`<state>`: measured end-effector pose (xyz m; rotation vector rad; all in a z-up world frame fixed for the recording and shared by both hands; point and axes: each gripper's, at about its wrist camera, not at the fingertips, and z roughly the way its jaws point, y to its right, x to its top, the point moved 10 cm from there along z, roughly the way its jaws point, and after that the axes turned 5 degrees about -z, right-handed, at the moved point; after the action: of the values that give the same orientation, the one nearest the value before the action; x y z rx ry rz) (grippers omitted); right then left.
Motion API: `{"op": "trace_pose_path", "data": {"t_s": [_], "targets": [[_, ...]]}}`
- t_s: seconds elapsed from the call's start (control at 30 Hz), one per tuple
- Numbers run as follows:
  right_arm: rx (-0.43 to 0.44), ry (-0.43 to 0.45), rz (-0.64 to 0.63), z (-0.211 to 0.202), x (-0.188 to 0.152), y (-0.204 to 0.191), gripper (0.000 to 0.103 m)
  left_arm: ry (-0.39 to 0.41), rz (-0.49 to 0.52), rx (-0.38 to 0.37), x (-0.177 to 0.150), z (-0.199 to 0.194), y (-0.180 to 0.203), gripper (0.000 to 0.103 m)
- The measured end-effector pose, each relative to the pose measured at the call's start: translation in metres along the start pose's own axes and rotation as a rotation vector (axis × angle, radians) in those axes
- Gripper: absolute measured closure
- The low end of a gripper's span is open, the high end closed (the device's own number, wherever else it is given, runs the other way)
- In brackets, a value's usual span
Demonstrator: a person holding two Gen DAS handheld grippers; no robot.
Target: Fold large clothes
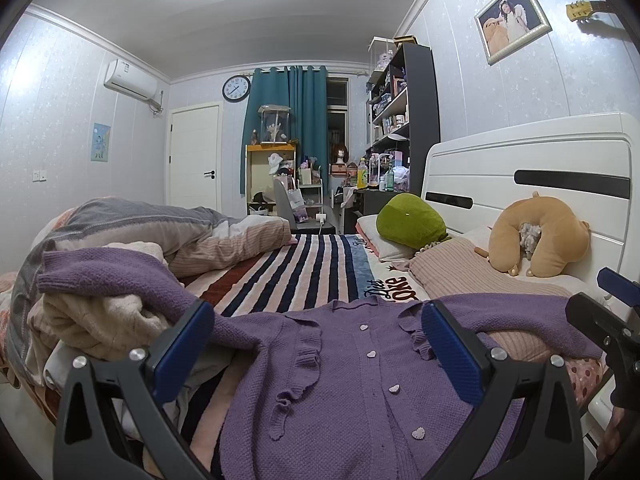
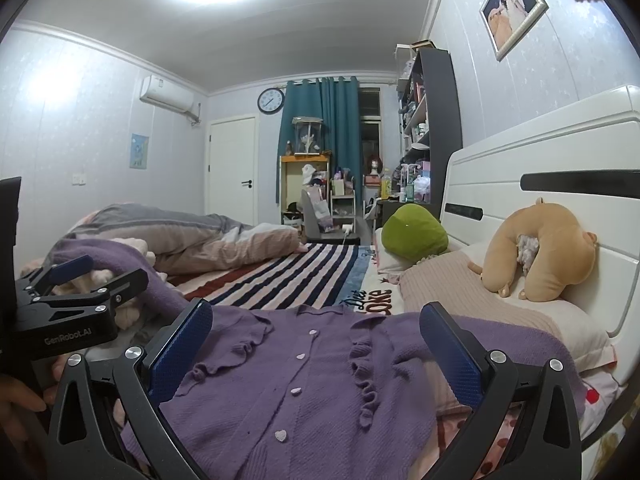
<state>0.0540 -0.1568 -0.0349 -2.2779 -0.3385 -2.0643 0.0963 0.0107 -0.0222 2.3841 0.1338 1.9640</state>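
A purple knitted cardigan [image 1: 340,392] with heart buttons and ruffles lies face up, spread across the bed; it also shows in the right wrist view [image 2: 320,380]. Its left sleeve [image 1: 120,276] drapes over a cream garment [image 1: 92,320], and its right sleeve [image 1: 520,316] stretches toward the pillows. My left gripper [image 1: 318,344] is open and empty, hovering over the cardigan's chest. My right gripper [image 2: 316,344] is open and empty over the same area. The left gripper shows at the left of the right wrist view [image 2: 100,276], open; the right one shows at the right edge of the left wrist view [image 1: 600,300].
The bed has a striped blanket [image 1: 296,268]. A rumpled quilt [image 1: 160,232] lies at the far left. A green plush [image 1: 412,220] and a tan neck pillow [image 1: 536,236] sit against the white headboard [image 1: 520,168]. A pink pillow [image 1: 472,276] lies under the right sleeve.
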Motion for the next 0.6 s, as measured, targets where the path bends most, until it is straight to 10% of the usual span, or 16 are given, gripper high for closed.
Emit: {"op": "trace_pose_path", "data": {"t_s": [0.6], "targets": [[0.006, -0.006, 0.006, 0.0035, -0.0026, -0.0017, 0.000, 0.005, -0.011, 0.006, 0.0023, 0.0002, -0.0060, 0.001]]}}
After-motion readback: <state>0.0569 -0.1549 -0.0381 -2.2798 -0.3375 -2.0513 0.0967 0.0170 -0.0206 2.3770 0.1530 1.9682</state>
